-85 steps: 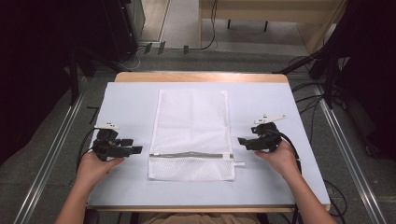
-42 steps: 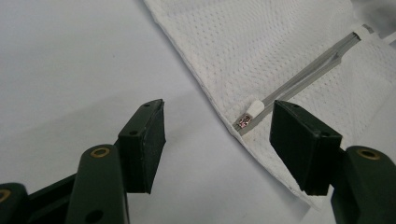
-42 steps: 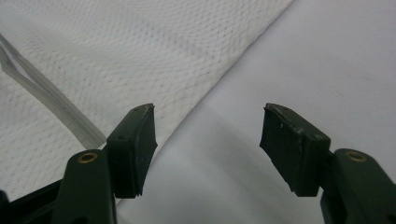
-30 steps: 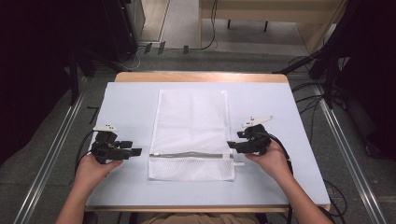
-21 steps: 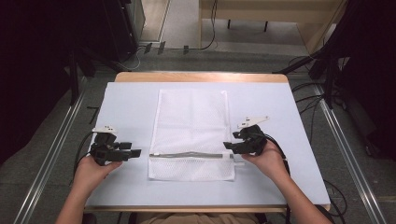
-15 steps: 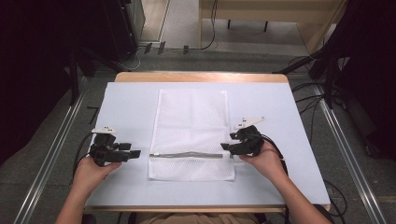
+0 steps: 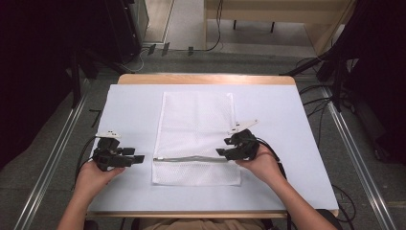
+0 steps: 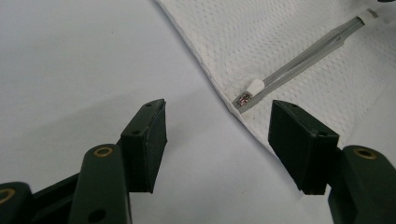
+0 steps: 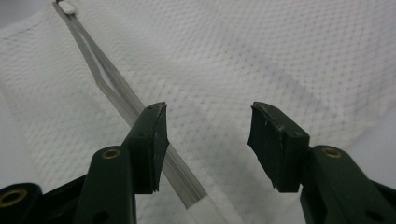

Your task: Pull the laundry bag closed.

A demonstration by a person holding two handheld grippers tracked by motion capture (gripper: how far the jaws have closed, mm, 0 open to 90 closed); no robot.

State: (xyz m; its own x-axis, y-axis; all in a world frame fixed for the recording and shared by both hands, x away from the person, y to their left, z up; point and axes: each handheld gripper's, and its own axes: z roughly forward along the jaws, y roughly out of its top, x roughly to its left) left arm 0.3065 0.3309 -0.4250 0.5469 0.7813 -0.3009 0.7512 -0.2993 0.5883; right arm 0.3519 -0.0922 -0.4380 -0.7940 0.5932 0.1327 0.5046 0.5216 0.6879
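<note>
Mesh bag (image 7: 197, 134) lies under the right gripper's (image 7: 221, 152) closing, empty fingers, beside the left gripper's (image 7: 141, 158) wide fingers.

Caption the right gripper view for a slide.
Right gripper, jaws open, poised over a white mesh laundry bag beside its grey zipper.

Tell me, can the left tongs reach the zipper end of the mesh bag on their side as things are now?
Probably yes. The left tongs stand open on the bare table, just short of the mesh bag, and the zipper end lies ahead between the jaws with nothing in the way.
</note>
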